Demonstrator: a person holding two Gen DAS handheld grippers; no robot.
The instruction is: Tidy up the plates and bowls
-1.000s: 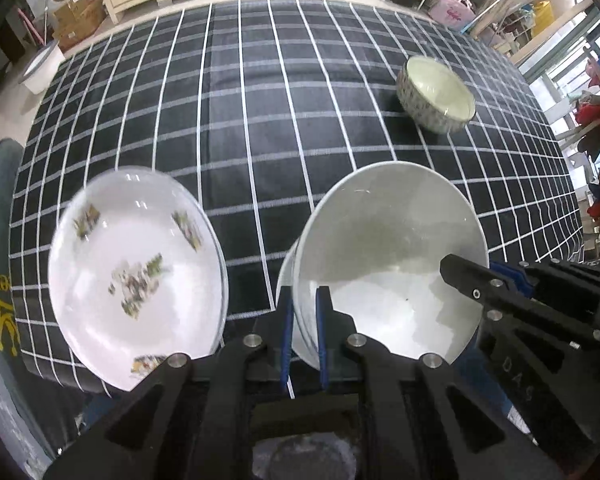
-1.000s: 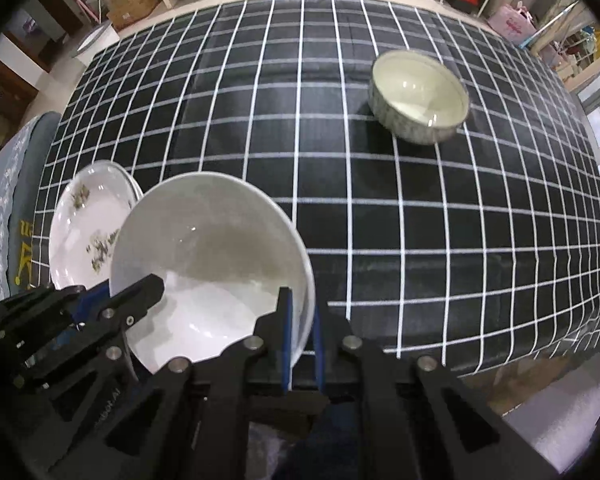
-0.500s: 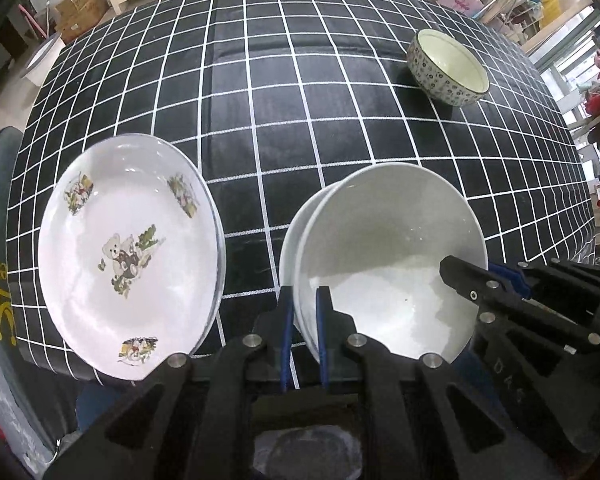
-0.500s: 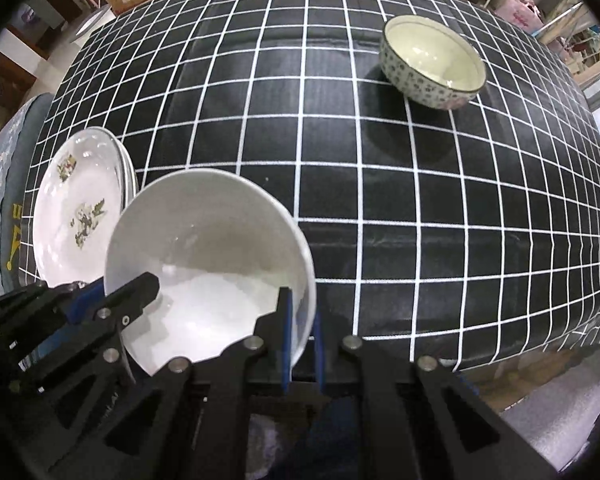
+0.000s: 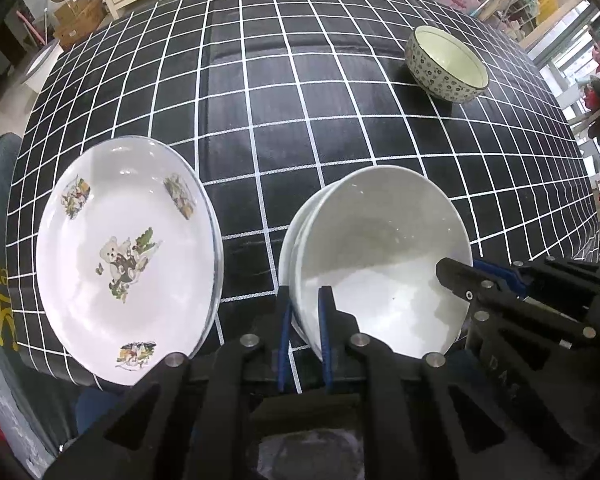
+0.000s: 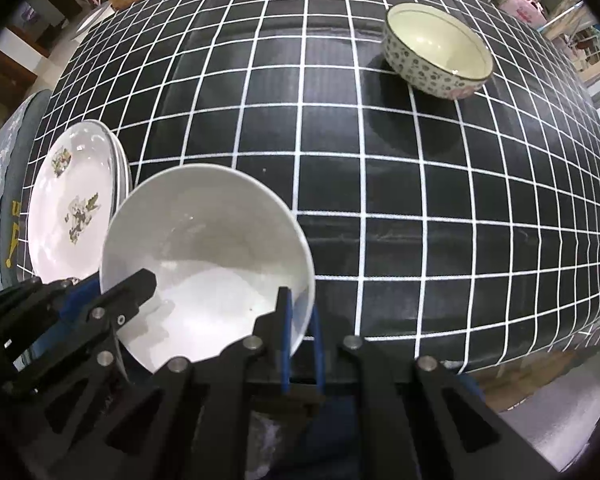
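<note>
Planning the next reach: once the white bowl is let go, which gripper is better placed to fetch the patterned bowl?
Right. Both grippers pinch the white bowl, left gripper beside the plates, right gripper on the rim facing the patterned bowl, across open tablecloth.

We lose the near rim of the white bowl (image 5: 380,248) behind the left claw (image 5: 305,320), whose blue pads cover the spot where they pinch it; a second rim peeks out beneath on its left side, the rest of that lower bowl hidden. In the right wrist view the right claw (image 6: 300,320) masks the bowl's opposite edge. We cannot tell whether the bowl touches the bench (image 5: 260,80) or hangs above it. Under the bear-printed plate (image 5: 128,256), further rims show only as thin slivers; we cannot count them. The bench's near edge vanishes behind both claws' bodies. Shelves and boxes past the far edge are too small and warped to make out.
</note>
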